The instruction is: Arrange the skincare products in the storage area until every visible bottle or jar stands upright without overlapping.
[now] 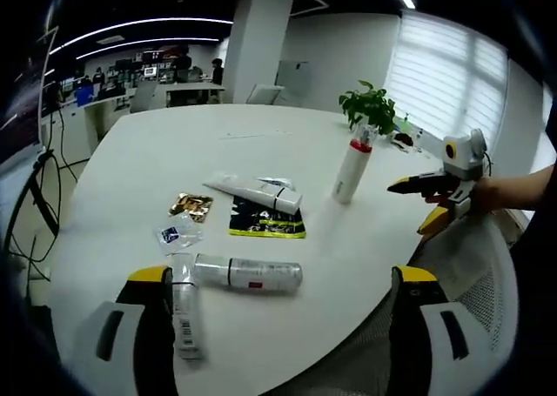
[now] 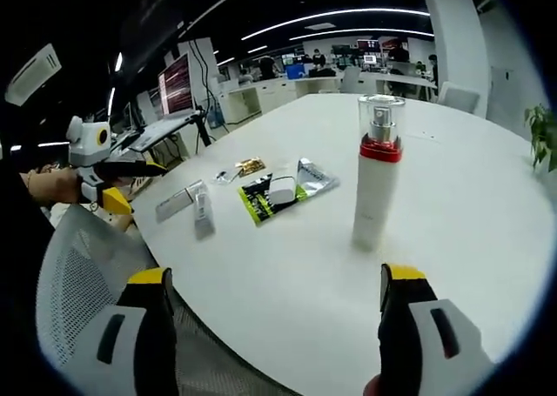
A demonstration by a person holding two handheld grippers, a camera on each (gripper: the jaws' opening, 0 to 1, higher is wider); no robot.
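Observation:
A white bottle (image 1: 352,171) with a red band and clear cap stands upright on the round white table (image 1: 157,152); in the right gripper view the same bottle (image 2: 376,183) rises just ahead of my open right gripper (image 2: 274,278). A silver bottle (image 1: 248,272) and a slim tube (image 1: 185,309) lie flat near my open left gripper (image 1: 281,278). A white tube (image 1: 254,191) lies partly on a black-and-yellow sachet (image 1: 266,218). The right gripper (image 1: 406,209) hangs at the table's right edge, jaws apart. The left gripper (image 2: 122,185) is held at the left, beyond the lying bottles (image 2: 178,202).
A gold packet (image 1: 191,206) and a small clear sachet (image 1: 178,233) lie left of the tube. A potted plant (image 1: 369,107) stands behind the upright bottle. A white mesh chair (image 1: 470,274) sits against the near table edge. Desks and monitors fill the room behind.

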